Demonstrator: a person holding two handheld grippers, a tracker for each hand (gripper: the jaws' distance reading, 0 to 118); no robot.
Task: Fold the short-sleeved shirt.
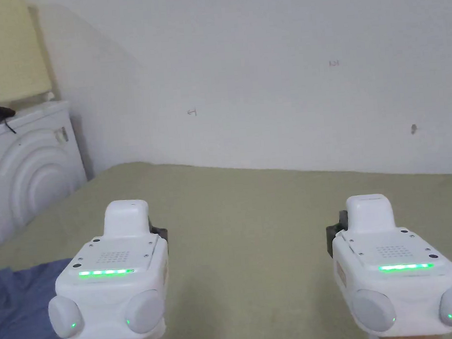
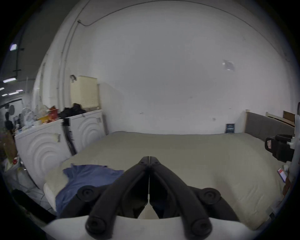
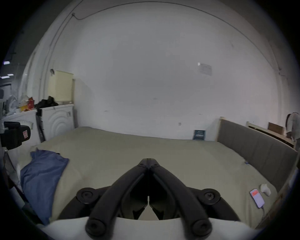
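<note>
You hold both tongs, left point(image 2: 149, 157) and right point(image 3: 148, 159), closed on nothing above the bed point(image 1: 252, 209), with the blue shirt point(image 1: 21, 311) crumpled at eight o'clock.

We take this for a makeshift bedroom set up inside a storage or utility space. A wide bed point(image 3: 146, 155) with an olive sheet fills the floor, a grey padded headboard point(image 3: 253, 151) along one side. Against a bare white wall point(image 1: 271, 76) stand two white washing machines point(image 2: 48, 146), their tops heaped with bags and clutter, a cream laundry basket point(image 2: 84, 92) on the nearer one. Far left we see what may be ceiling strip lights point(image 2: 9, 80) of a larger hall, though that edge is dim.
</note>
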